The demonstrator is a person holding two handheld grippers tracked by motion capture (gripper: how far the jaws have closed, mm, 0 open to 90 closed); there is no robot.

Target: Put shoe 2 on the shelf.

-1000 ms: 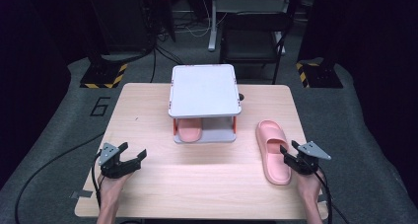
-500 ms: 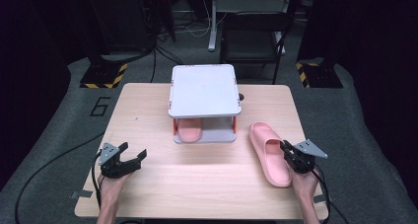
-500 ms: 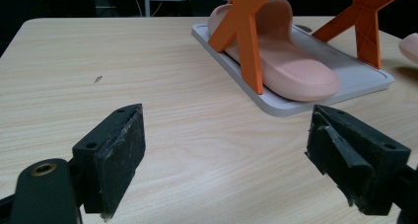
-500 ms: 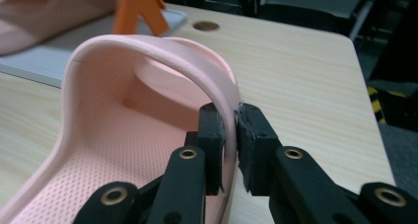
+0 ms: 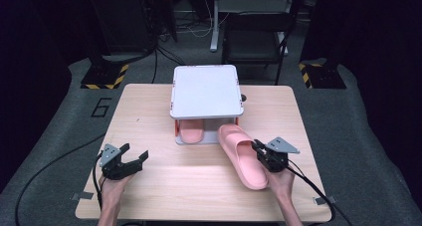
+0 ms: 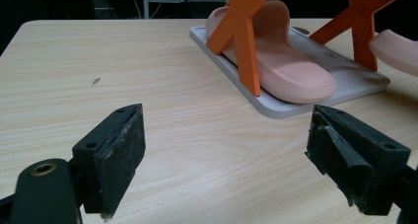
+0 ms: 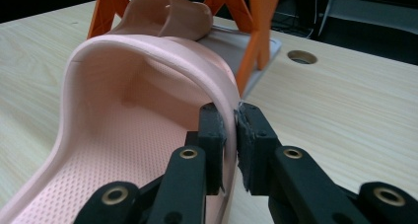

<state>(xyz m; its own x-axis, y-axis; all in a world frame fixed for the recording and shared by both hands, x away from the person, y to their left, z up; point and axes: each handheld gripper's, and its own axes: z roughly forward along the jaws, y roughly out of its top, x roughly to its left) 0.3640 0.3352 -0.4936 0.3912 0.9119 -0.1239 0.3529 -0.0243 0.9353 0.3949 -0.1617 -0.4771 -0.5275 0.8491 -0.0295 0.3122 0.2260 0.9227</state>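
Observation:
A pink slipper [image 5: 241, 154] lies slanted on the wooden table, its toe close to the front right corner of a small rack. My right gripper [image 5: 258, 151] is shut on its right side wall; in the right gripper view the pads [image 7: 212, 128] pinch the slipper's rim [image 7: 123, 110] from both sides. A second pink slipper [image 5: 191, 131] sits on the rack's grey bottom tray [image 6: 345, 81], under the white top shelf [image 5: 206, 90]. My left gripper [image 5: 133, 155] rests open over the table's front left, nothing between its jaws [image 6: 226, 150].
The rack stands on orange X-shaped legs [image 6: 241, 31] at the middle back of the table. A round cable hole [image 7: 301, 56] is in the tabletop right of the rack. Bare wood lies between the two grippers. Cables trail off the front edge.
The right gripper has carried the slipper to the left and toward the rack, so its toe now lies by the rack's front right corner. The left gripper has stayed still.

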